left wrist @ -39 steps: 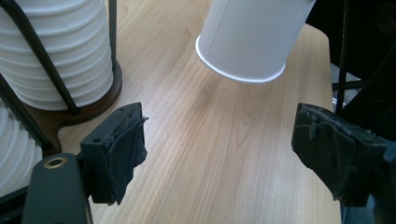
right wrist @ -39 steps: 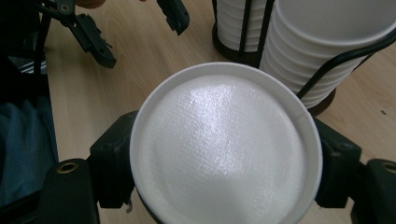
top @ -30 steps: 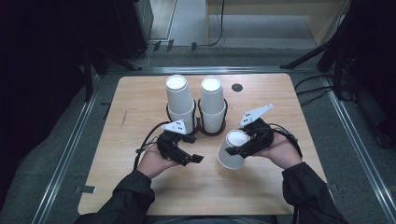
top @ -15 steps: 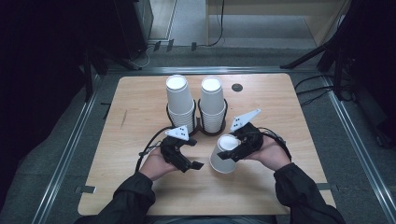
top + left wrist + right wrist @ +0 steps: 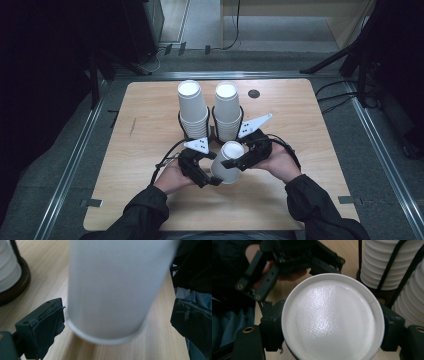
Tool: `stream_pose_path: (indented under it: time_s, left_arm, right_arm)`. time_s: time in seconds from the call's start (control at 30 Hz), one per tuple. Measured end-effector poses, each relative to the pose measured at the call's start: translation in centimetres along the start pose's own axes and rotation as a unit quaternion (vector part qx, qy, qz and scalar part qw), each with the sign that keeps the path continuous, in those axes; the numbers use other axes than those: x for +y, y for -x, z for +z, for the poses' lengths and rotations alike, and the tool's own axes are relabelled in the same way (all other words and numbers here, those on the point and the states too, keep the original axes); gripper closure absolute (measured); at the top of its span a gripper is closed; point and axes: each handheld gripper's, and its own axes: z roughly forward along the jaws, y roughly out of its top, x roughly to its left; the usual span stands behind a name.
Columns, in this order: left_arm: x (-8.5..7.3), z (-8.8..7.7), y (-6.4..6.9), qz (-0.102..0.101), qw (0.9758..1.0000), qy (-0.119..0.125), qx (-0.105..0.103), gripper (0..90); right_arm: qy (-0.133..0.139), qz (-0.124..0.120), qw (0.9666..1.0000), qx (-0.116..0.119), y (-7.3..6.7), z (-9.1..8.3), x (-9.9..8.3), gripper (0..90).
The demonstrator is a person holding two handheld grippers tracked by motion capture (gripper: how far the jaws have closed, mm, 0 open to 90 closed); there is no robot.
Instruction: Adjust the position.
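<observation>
A single white paper cup, upside down and tilted, is held over the wooden table in front of the two stacks. My right gripper is shut on it near its base, and in the right gripper view the pads press both sides of the cup. My left gripper is open, its jaws having just been opening. They stand on either side of the cup near its rim. One pad is at the cup's wall, while the other stands clear of it.
Two tall stacks of inverted white cups stand in a black wire holder just beyond the grippers. A small dark round spot lies at the table's back right. Bare wood extends left and right of the hands.
The right hand carried the cup leftward toward the table's middle. The left gripper shifted slightly toward it, its jaws spread wider, and they now straddle the cup.
</observation>
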Motion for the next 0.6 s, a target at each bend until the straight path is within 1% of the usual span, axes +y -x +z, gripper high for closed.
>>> stream_pose_path:
  time_s: [0.03,0.1,0.2,0.27,0.37,0.4,0.43,0.47,0.5,0.53,0.57,0.6]
  left_arm:
    - [0.08,0.13,0.04,0.0,1.0,-0.004,-0.001,0.0]
    - [0.16,0.27,0.1,0.002,1.0,-0.002,-0.004,0.0]
    - [0.25,0.38,0.21,0.005,1.0,0.001,-0.004,0.0]
    - [0.29,0.47,0.26,0.003,1.0,0.006,-0.006,0.0]
    - [0.43,0.61,0.42,-0.002,0.9999,0.012,-0.003,0.0]
    - [0.46,0.6,0.49,0.003,0.9999,0.013,0.0,0.4]
    - [0.51,0.57,0.67,0.009,0.9998,0.013,0.01,5.8]
    - [0.58,0.49,0.8,0.015,0.9996,0.01,0.02,7.1]
    - [0.59,0.4,0.84,0.018,0.9995,0.01,0.025,9.2]
    - [0.6,0.25,0.85,0.023,0.9993,0.009,0.03,11.3]
    - [0.62,0.1,0.84,0.026,0.9992,0.007,0.03,13.1]
    - [0.68,-0.03,0.77,0.021,0.9994,0.007,0.027,14.1]
  right_arm:
    - [0.007,0.001,1.0,0.005,-0.07,-0.03,0.15,24.8]
    - [0.018,-0.001,0.9997,0.016,-0.28,-0.13,0.41,24.9]
    - [0.027,-0.003,0.9994,0.021,-0.55,-0.32,0.69,25.0]
    - [0.036,-0.005,0.999,0.026,-0.61,-0.47,0.81,25.0]
    - [0.051,-0.003,0.9981,0.034,-0.75,-0.67,0.98,25.1]
    - [0.056,-0.002,0.9977,0.038,-0.78,-0.73,1.03,25.0]
    - [0.058,-0.004,0.9977,0.036,-0.86,-0.73,1.08,25.3]
    - [0.056,-0.01,0.9979,0.03,-0.91,-0.74,1.07,25.3]
    - [0.057,-0.018,0.9978,0.029,-0.97,-0.77,1.04,25.3]
    - [0.055,-0.024,0.9978,0.027,-1.01,-0.86,1.02,25.3]
    - [0.052,-0.022,0.9981,0.027,-0.99,-0.93,1.0,25.0]
    - [0.048,-0.019,0.9983,0.027,-0.94,-1.03,1.01,24.7]
